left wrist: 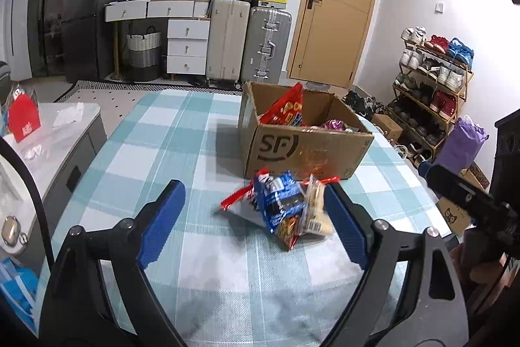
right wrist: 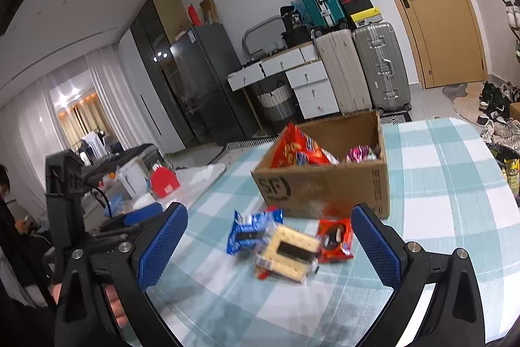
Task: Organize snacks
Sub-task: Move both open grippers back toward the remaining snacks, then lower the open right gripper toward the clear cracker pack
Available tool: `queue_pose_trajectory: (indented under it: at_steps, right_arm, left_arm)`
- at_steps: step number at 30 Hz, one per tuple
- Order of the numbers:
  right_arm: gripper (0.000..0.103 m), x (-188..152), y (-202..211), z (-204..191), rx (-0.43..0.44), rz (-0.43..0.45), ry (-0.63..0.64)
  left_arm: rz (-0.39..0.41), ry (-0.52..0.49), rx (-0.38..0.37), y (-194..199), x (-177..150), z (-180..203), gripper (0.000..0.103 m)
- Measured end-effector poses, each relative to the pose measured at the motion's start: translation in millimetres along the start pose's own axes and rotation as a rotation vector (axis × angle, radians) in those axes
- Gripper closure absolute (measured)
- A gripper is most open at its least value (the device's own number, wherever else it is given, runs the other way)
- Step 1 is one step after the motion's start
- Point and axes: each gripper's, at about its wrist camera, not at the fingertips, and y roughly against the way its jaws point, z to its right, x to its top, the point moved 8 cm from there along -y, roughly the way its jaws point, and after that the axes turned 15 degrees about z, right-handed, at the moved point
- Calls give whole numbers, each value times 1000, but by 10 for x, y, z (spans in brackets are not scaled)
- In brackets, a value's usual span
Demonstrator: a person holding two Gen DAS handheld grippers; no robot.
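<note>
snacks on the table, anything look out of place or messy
Yes. Three packets lie in a loose heap on the checked cloth in front of the box, not in it: a blue packet, a clear cracker pack lying partly over it, and a red packet. Nothing looks spilled or torn.

Matt brown cardboard box (left wrist: 302, 148) on the worktop's checked cloth (left wrist: 169, 152); glossy foil and clear plastic snack packets (right wrist: 279, 243) at 6 o'clock; tool pads (right wrist: 162, 246) textured blue.
</note>
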Motion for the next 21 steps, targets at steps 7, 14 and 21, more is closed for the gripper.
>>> queue_pose_trajectory:
  at_steps: [7, 14, 21]
  right_arm:
    - [1, -418, -150, 57, 12, -75, 30]
    - [1, -698, -242, 1, 33, -137, 73]
    - [1, -832, -462, -1, -15, -225, 284]
  left_arm:
    - [-15, -18, 14, -140, -332, -34, 2]
    - [-26, -26, 21, -300, -526, -29, 1]
    - [15, -152, 49, -390, -636, 20, 1]
